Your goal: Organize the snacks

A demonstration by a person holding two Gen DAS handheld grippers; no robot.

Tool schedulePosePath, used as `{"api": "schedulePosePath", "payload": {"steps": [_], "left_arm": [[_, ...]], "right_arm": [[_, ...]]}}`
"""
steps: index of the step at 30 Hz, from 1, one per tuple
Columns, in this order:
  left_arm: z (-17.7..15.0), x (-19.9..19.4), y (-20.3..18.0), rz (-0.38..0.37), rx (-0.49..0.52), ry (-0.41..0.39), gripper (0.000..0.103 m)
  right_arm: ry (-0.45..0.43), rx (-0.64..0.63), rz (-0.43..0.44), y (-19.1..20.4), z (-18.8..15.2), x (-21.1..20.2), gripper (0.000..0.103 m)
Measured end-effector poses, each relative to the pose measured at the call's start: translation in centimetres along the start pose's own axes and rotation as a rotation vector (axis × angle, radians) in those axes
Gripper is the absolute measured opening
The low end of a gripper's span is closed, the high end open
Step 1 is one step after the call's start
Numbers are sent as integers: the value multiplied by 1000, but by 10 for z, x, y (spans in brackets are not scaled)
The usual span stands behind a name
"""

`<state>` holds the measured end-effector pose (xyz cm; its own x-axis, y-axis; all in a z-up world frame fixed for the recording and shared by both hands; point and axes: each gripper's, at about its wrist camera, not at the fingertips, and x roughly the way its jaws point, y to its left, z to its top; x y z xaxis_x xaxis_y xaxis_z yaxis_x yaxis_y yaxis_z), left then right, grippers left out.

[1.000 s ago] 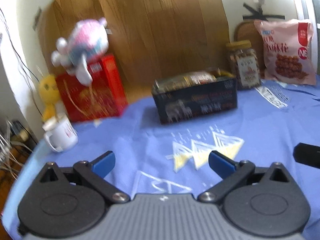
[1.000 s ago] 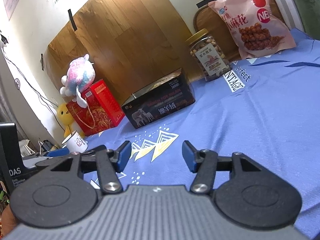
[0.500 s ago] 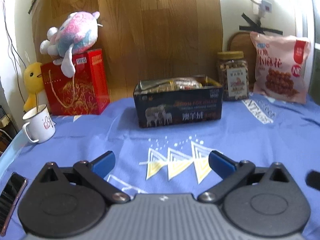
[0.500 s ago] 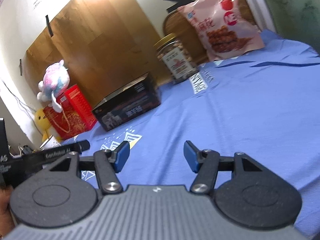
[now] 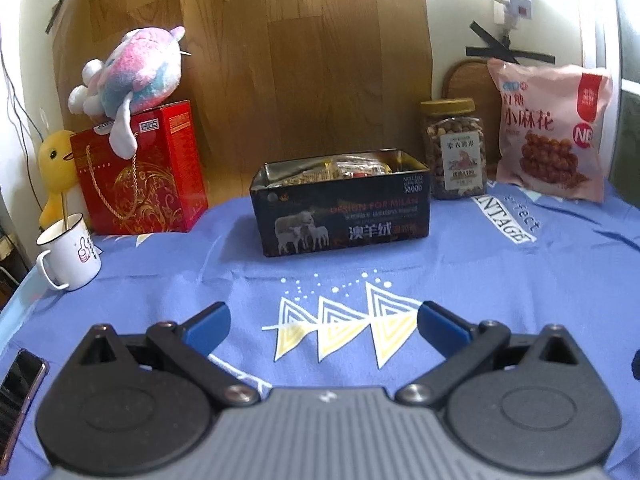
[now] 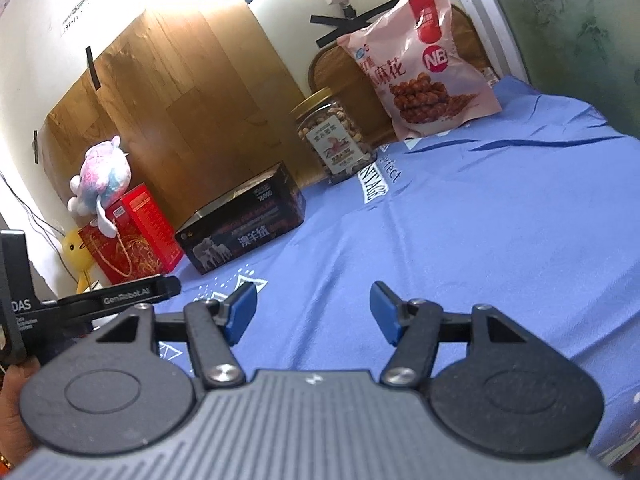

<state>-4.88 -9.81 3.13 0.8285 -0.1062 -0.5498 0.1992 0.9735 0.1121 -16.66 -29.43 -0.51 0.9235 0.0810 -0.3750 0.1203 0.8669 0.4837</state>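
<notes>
Over the last second the left gripper (image 5: 322,326) had swung from a tilted, blurred view to face the dark tin box (image 5: 342,208) squarely, while the right gripper (image 6: 312,310) had turned toward the nut jar (image 6: 334,136) and the pink snack bag (image 6: 420,64). Both pairs of fingers stood spread wide and held nothing, hovering over the blue cloth (image 5: 480,264) on the counter. The tin, already filled with packets, sat mid-counter; jar and bag stood just right of it against the wall. Nothing looked touched yet, so sorting had likely just begun.
</notes>
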Motion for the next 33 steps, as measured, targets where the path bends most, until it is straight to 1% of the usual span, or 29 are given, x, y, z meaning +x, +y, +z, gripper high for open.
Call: {"api": "schedulePosePath", "payload": {"steps": [5,9,13,17,24,33], "left_arm": [[0,-2,-1,13,18,-24,103],[1,-2,-1,9,30,-29,103],[0,-3,-4,26,54,-40,103],[1,-4,-4,18,55,-44,103],[2,-12,-5,42,77,-91,103],[3,-13,-10,62,93,-84,103]], "right_arm": [[8,-15,5,2,0,2,65],[15,-4,3,-2,-2,3,65],[26,1,6,-4,-1,7,65],[26,-5,14,-1,-1,8,65],[33,1,14,-4,-3,9,65],[31,9,20,-5,-2,10,65]]}}
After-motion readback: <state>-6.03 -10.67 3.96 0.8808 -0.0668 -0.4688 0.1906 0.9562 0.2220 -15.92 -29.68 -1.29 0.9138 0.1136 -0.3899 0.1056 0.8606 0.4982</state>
